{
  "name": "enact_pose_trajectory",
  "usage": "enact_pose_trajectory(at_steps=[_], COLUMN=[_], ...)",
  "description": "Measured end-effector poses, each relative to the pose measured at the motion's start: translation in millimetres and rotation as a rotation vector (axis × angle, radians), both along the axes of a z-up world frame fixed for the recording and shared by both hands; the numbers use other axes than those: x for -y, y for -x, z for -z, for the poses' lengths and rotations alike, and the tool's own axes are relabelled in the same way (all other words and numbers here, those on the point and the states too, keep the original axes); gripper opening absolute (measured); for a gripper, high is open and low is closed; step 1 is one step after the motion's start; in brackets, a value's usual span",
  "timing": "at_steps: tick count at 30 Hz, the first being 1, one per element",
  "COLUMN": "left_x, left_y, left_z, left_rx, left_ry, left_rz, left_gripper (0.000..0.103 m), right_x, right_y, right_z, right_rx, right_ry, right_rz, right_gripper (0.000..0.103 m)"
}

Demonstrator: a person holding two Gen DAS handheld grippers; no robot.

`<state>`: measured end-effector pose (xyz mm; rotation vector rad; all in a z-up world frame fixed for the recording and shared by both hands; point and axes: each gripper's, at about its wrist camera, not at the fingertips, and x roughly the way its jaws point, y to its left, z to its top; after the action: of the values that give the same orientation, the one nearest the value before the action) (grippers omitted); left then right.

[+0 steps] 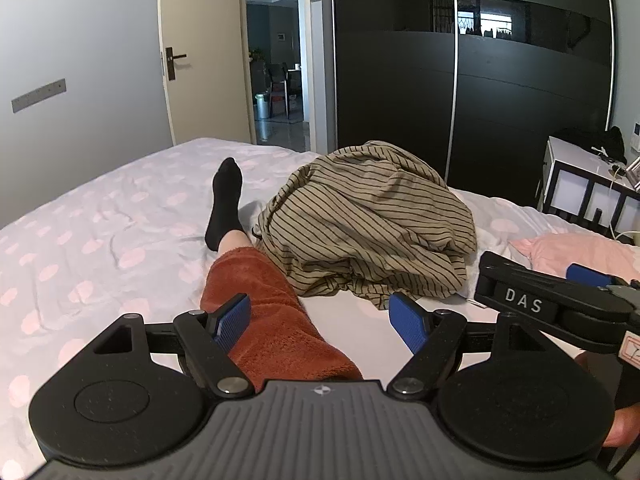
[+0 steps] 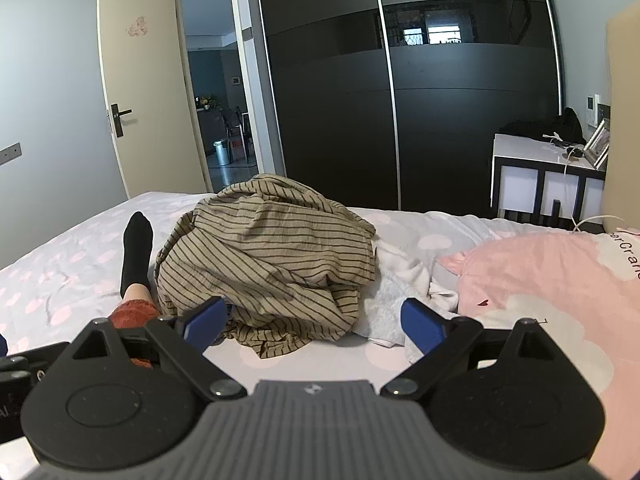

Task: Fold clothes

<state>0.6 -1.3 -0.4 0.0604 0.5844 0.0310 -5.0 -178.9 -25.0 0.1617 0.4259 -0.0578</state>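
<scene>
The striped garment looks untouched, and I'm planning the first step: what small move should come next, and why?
Probably ease the right claw forward onto the near hem of the striped garment: it lies heaped on the bed, both claws open, empty and short of it.

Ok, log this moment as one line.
stage: pre-grasp | left hand-held gripper: open, empty | right hand-held gripper: open, empty | striped garment: crumpled on bed, unfolded

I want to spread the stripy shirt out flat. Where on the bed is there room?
Bare sheet lies left of the outstretched leg, toward the door. A small strip shows between the striped shirt and the right gripper. Crowded: the pink pillow and white clothes fill the right side.
</scene>
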Motion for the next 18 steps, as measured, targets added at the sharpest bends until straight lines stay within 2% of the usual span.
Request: enact_pose_trajectory(at_steps=[8,18], left_x=[-4.5,-2.4], left_y=[5.1,4.7], left_z=[-4.0,-3.4], left_rx=[0.006,-0.009], left_ry=[0.037,0.027], left_rz=[-0.023,0.000], left_gripper=[0.090,0.090], right_x=[-4.3,-3.9], right_y=[-0.2,1.0], right_z=[1.8,0.8], right_rx=[-0.002,-0.003], right_ry=[-0.009,-0.012], right_rz=[-0.002,-0.025], right_gripper=[0.095,0.095])
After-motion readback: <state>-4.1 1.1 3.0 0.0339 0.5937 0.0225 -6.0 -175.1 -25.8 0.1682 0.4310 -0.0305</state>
